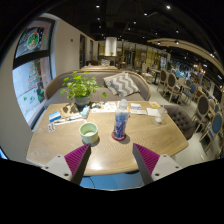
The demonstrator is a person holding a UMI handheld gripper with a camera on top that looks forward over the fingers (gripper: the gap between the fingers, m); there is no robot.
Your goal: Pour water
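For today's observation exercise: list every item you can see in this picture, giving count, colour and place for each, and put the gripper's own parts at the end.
Water bottle: one, clear with a blue label, upright on the table, ahead of the fingers.
Cup: one, light green, on the table beside the bottle.
Potted plant: one, green leaves, at the table's far side.
Table: one, light wood, rounded, just ahead of the fingers.
Sofa: one, grey with a patterned cushion, beyond the table.
Chairs: several, pale, beyond the table to one side.
Gripper: one, open, holding nothing.
Pads: two, magenta, on the fingers' inner faces.
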